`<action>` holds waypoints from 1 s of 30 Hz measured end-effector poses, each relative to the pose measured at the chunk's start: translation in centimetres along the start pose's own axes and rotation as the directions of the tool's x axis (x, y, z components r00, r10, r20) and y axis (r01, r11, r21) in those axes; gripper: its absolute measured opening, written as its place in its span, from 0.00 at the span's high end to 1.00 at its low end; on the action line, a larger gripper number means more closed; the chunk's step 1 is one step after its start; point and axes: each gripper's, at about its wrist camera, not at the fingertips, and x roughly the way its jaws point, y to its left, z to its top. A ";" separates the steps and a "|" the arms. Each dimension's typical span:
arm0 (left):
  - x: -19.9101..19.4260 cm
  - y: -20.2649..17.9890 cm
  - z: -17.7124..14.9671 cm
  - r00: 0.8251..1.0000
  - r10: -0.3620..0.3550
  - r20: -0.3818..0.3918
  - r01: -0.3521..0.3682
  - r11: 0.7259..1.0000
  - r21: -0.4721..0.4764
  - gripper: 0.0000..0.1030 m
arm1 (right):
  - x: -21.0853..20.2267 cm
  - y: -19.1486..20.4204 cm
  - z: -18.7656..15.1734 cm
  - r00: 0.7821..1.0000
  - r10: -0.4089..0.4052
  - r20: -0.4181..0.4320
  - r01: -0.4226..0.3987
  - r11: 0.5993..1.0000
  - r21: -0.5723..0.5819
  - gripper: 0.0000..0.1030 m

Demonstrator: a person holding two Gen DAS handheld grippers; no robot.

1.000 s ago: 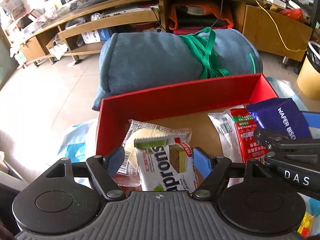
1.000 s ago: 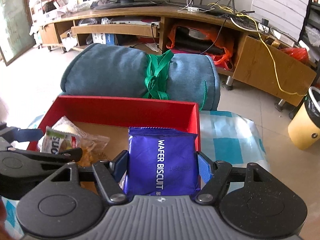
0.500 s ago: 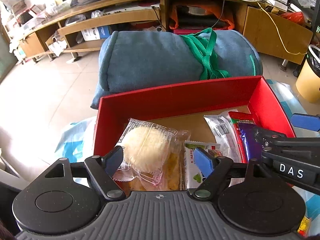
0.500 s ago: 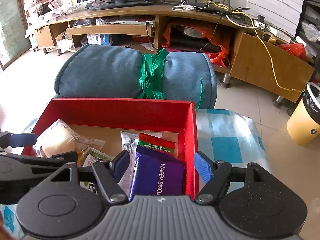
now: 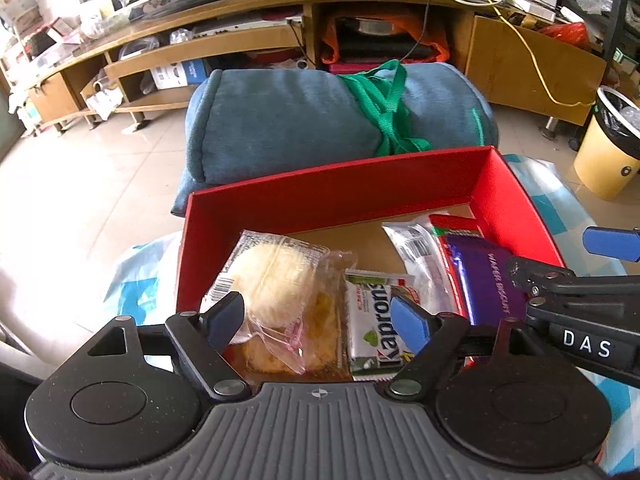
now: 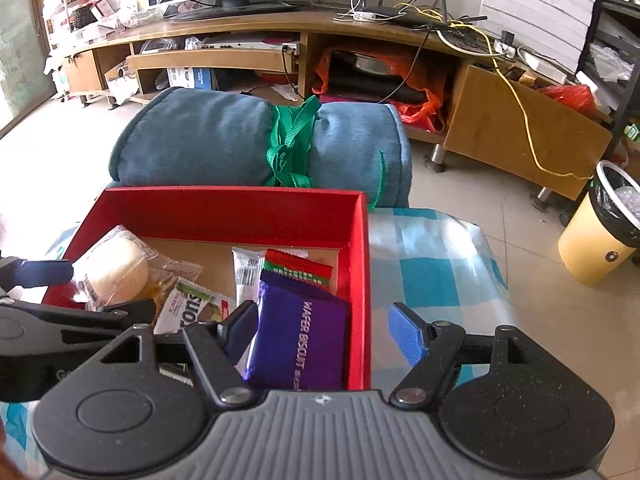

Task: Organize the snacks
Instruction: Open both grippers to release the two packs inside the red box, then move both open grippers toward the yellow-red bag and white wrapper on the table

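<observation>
A red box (image 5: 332,196) (image 6: 240,210) holds several snacks. A clear-wrapped round bun (image 5: 268,276) (image 6: 114,272) lies at its left, a white and green Kaprons wafer pack (image 5: 374,324) (image 6: 188,308) in the middle, a red and green packet (image 5: 452,232) (image 6: 300,268) and a purple wafer biscuit pack (image 5: 488,284) (image 6: 304,340) at the right. My left gripper (image 5: 318,318) is open and empty above the box's near side. My right gripper (image 6: 322,330) is open and empty over the box's right wall.
A rolled blue blanket (image 5: 320,124) (image 6: 224,140) tied with green strap lies behind the box. A blue checked cloth (image 6: 432,272) covers the table to the right. A wooden TV stand (image 6: 280,48) runs along the back. A yellow bin (image 6: 600,232) stands far right.
My left gripper let go of the Kaprons pack and my right let go of the purple wafer pack; both packs now lie in the box. Both grippers pulled back and up.
</observation>
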 end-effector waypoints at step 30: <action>-3.1 -4.1 -4.9 0.993 -0.113 -0.020 0.114 0.989 0.089 0.17 | -5.2 -2.8 -6.8 0.997 -0.061 -0.057 0.064 0.996 0.069 0.35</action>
